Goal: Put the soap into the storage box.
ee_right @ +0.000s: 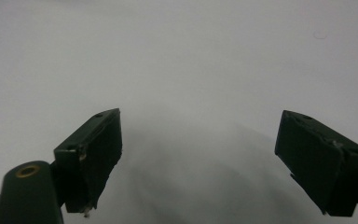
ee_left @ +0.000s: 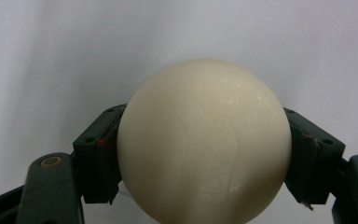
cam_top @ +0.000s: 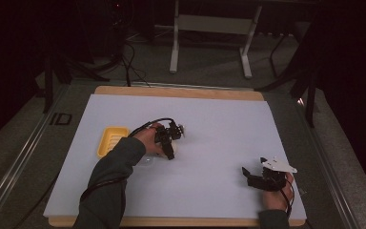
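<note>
As I scan from the left, I see a yellow tray (cam_top: 109, 141) on the white sheet (cam_top: 209, 119) covering the tabletop (cam_top: 171, 91), w/ my left claw (cam_top: 170, 151) just right of it, near mid-sheet. In the left gripper view its jaws pinch a cream ball (ee_left: 204, 142) from both sides, pads touching it. Well apart, at the near right corner, my right claw (cam_top: 248, 174) sits low over bare sheet, jaws spread wide, nothing btwn them.

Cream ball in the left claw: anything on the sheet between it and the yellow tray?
Nothing visible. The left claw grips the cream ball, with bare white sheet between it and the yellow tray.
</note>
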A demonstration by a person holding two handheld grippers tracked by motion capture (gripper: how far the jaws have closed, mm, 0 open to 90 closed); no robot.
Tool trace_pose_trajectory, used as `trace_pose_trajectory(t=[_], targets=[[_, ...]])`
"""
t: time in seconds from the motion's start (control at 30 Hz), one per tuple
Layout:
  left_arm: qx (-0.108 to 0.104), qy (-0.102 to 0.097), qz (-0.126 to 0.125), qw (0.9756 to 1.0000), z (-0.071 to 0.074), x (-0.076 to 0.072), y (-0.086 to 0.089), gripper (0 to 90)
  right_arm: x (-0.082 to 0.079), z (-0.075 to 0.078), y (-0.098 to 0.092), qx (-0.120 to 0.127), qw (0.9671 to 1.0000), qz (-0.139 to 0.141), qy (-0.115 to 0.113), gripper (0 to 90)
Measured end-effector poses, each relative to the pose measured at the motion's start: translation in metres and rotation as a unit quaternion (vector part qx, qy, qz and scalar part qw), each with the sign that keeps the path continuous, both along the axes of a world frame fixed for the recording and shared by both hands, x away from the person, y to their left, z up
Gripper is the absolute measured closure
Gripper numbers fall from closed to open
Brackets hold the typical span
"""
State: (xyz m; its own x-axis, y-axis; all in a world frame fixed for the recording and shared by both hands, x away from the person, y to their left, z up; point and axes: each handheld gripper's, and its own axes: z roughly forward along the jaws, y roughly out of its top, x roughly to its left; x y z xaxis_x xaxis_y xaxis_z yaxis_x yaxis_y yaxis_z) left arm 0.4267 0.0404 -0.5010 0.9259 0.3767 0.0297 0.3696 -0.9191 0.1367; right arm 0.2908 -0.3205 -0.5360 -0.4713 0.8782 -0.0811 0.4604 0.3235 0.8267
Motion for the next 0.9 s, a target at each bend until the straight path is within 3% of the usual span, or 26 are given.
trace_pose_trajectory(t=[0.9], targets=[[-0.02, -0.007, 0.017, 0.9996, 0.027, 0.001, 0.019, 25.5, 0.0, 0.0, 0.0, 0.0, 1.0, 0.0, 0.0, 14.7]])
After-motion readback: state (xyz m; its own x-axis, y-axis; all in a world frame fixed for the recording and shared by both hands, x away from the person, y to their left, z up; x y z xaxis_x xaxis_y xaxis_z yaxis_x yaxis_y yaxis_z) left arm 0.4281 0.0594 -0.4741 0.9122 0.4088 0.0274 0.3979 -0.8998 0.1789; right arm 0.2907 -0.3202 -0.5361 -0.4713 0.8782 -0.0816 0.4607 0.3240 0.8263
